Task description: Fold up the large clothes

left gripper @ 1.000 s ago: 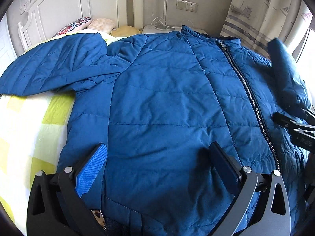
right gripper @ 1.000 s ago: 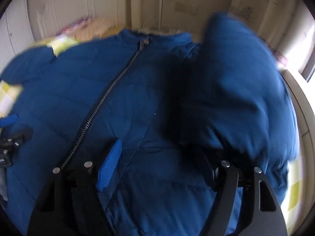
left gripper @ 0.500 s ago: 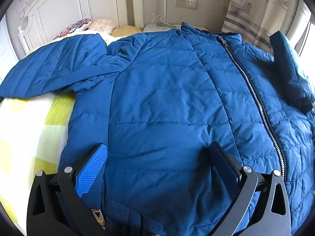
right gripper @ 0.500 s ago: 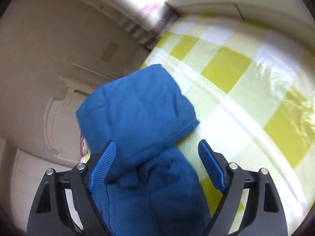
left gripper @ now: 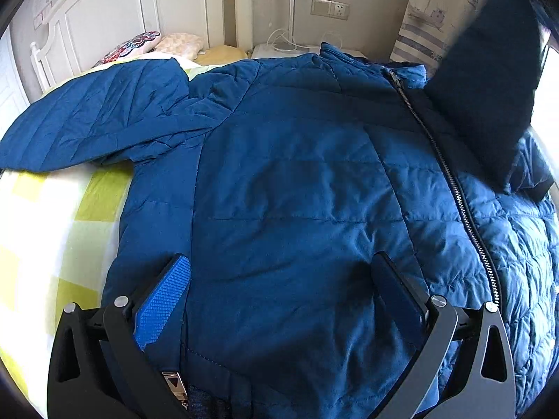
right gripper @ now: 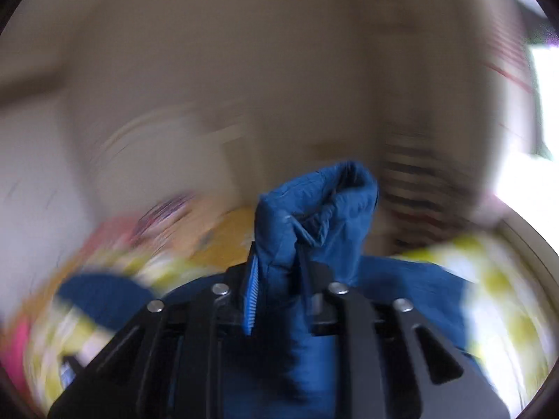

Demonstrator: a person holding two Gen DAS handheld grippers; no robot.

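Soft, puffy and slippery, the blue jacket [left gripper: 297,192] suits cuff grips: the right gripper [right gripper: 279,293] pinches a sleeve [right gripper: 314,216], the left gripper [left gripper: 279,300] gapes over the hem.

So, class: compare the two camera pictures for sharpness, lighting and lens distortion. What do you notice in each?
Left wrist view: sharp, fisheye-curved at the edges; the blue quilted zip-up jacket lies partly in shadow, with a dark backlit sleeve raised at right. Right wrist view: the background is heavily motion-blurred and the window glare is blown out; only the right gripper and the pinched blue sleeve cuff look reasonably crisp.
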